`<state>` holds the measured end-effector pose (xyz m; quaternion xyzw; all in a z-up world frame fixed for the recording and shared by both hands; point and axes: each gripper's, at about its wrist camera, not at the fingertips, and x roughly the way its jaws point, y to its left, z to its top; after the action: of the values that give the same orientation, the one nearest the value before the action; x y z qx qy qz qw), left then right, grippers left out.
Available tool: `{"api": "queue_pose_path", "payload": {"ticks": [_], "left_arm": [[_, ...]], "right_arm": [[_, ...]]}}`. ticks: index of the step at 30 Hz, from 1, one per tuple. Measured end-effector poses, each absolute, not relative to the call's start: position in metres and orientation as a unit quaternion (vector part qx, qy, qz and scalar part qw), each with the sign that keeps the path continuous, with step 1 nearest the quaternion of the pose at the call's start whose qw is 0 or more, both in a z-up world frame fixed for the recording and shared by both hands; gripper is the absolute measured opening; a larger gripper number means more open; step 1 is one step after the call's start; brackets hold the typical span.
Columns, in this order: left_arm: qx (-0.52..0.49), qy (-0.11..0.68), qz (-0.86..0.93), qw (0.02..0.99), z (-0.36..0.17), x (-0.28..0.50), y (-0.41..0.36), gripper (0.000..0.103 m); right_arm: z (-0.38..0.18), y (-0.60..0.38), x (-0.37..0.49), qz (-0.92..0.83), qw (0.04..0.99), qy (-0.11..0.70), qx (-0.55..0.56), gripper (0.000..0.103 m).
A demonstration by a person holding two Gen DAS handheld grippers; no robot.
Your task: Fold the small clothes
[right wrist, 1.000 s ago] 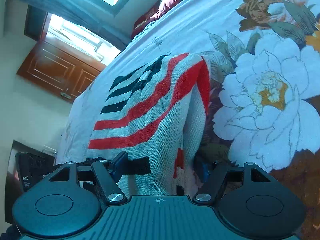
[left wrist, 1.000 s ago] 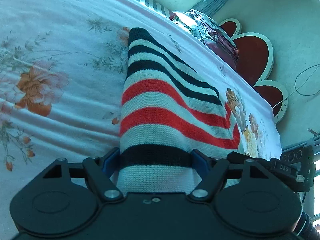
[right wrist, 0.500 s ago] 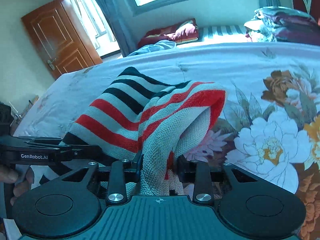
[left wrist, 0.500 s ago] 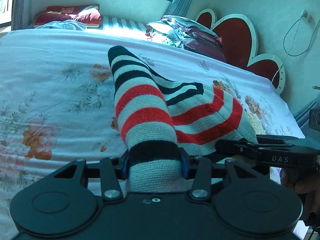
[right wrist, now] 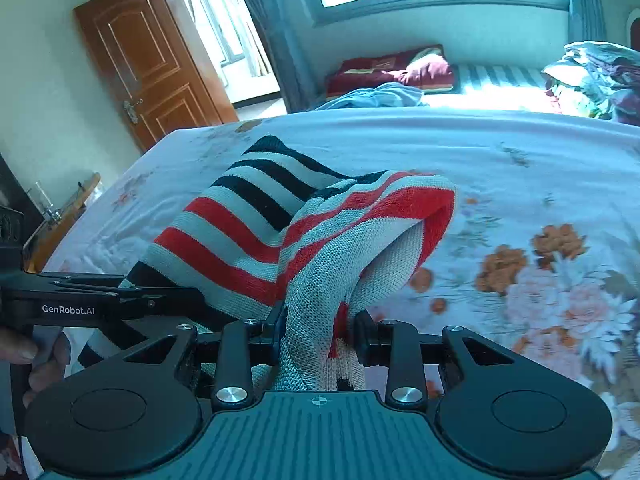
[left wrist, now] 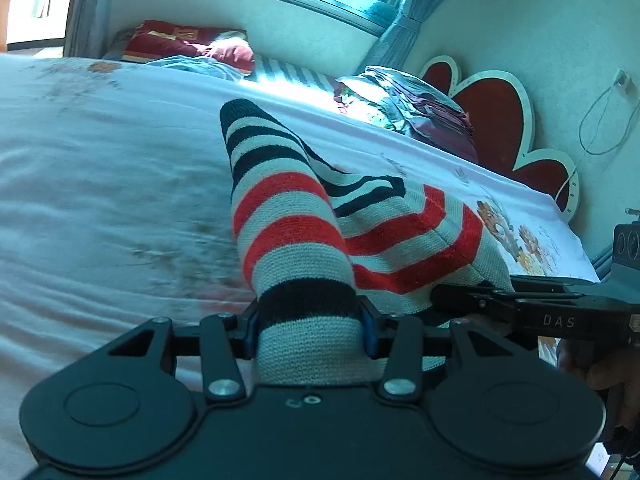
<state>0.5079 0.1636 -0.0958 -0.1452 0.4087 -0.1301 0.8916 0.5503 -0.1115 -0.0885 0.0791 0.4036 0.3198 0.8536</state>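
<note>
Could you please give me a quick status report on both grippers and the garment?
Left gripper shut on striped sweater. Right gripper shut on it too. Sweater lifted at near edge, draping onto floral bedsheet. Nothing in the way.

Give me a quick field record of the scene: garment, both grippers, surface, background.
garment: striped knit top, red, black and grey bands, held up at the near edge
left gripper: shut on the knit
right gripper: shut on the knit
surface: floral bedsheet
background: wooden door, red pillow, heart-shaped headboard
</note>
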Motion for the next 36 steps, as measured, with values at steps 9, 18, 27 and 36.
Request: {"api": "queue_pose_path", "payload": {"ticks": [9,18,27,36], "left_arm": [[-0.2,0.455,-0.135,0.857,-0.139,0.504,0.27,0.07],[-0.188,0.439,-0.149,0.866,-0.139,0.503,0.272,0.071],[-0.09,0.371,-0.17,0.909,-0.088,0.516,0.277,0.027],[-0.061,0.403,-0.177,0.896,-0.122,0.527,0.257,0.029]], "right_arm": [[-0.134,-0.035,0.551,0.315,0.827,0.453,0.107,0.033],[-0.145,-0.047,0.552,0.285,0.822,0.466,0.163,0.039],[-0.081,-0.049,0.537,0.24,0.896,0.367,0.07,0.037],[-0.13,-0.019,0.554,0.219,0.878,0.426,-0.015,0.021]]}}
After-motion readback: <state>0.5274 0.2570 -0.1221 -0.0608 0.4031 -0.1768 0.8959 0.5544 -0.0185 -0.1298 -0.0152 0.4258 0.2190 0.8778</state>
